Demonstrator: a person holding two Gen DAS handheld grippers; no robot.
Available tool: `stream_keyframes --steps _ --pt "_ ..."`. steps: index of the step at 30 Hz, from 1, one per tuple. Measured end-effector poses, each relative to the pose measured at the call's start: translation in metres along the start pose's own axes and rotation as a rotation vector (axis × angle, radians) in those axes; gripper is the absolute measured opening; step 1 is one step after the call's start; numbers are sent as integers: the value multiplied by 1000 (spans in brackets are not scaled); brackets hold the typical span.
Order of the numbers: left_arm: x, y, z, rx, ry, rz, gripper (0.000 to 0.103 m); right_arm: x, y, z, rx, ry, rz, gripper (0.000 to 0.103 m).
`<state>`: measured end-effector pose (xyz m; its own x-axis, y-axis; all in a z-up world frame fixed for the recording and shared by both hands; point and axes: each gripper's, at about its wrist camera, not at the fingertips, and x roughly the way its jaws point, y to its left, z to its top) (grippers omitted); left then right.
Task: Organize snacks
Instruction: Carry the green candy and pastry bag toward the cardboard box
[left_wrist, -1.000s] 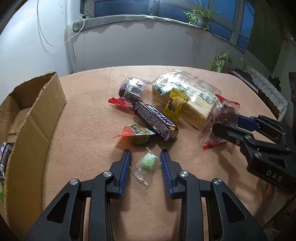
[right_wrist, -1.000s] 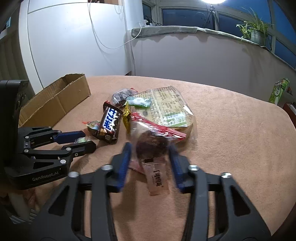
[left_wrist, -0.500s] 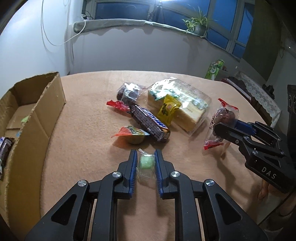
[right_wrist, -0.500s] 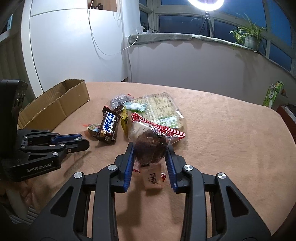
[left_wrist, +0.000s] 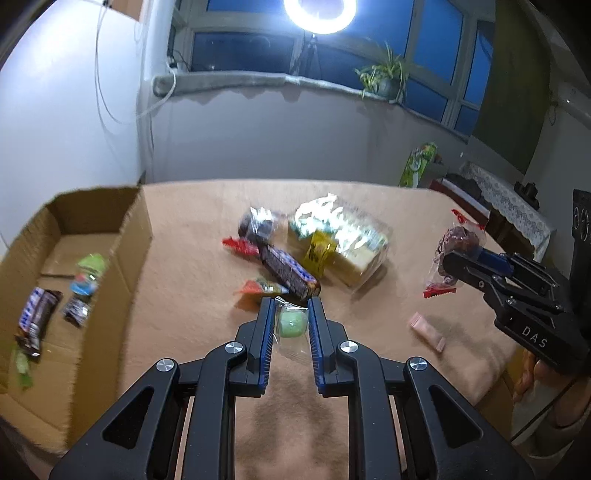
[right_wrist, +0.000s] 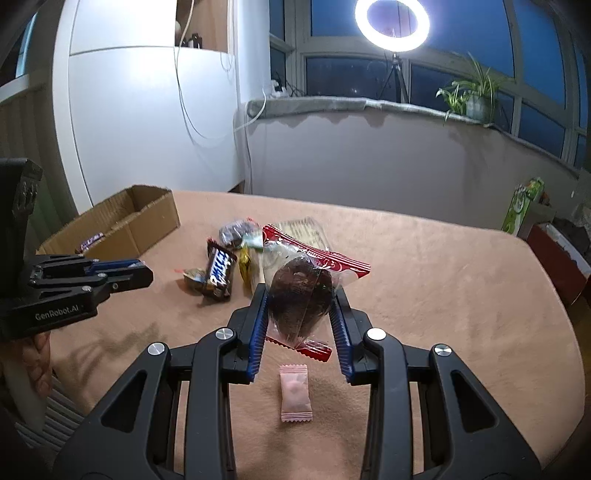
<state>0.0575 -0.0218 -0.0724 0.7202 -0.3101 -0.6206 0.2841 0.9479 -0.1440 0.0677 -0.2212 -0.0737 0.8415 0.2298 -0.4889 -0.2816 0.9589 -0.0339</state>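
My left tool (left_wrist: 291, 310) pinches a small green candy (left_wrist: 291, 323) in its clear wrapper, lifted above the desk (left_wrist: 192, 258), its blue pads pressing on both sides. My right tool (right_wrist: 300, 295) pinches a dark brown cake (right_wrist: 299, 299) in a clear bag with red ends, also lifted off the desk. On the desk under the right tool lies 1 pink sachet (right_wrist: 295, 393). In the middle of the desk are a chocolate bar (left_wrist: 288, 273), a yellow packet (left_wrist: 317, 253), a bag of bread (left_wrist: 343, 236) and an orange jelly cup (left_wrist: 258, 288), close together. The cardboard box (left_wrist: 133, 236) stands at the left edge of the desk, with a few snacks (left_wrist: 37, 321) inside.
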Motion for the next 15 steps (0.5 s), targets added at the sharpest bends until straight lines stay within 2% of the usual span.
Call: stream_keyframes --steps 7,15 --pt "-39 -5 12 23 -88 7 16 -28 12 11 -25 -54 -13 34" --pt "-70 2 7 10 -149 7 16 -51 34 18 -69 -87 -30 34"
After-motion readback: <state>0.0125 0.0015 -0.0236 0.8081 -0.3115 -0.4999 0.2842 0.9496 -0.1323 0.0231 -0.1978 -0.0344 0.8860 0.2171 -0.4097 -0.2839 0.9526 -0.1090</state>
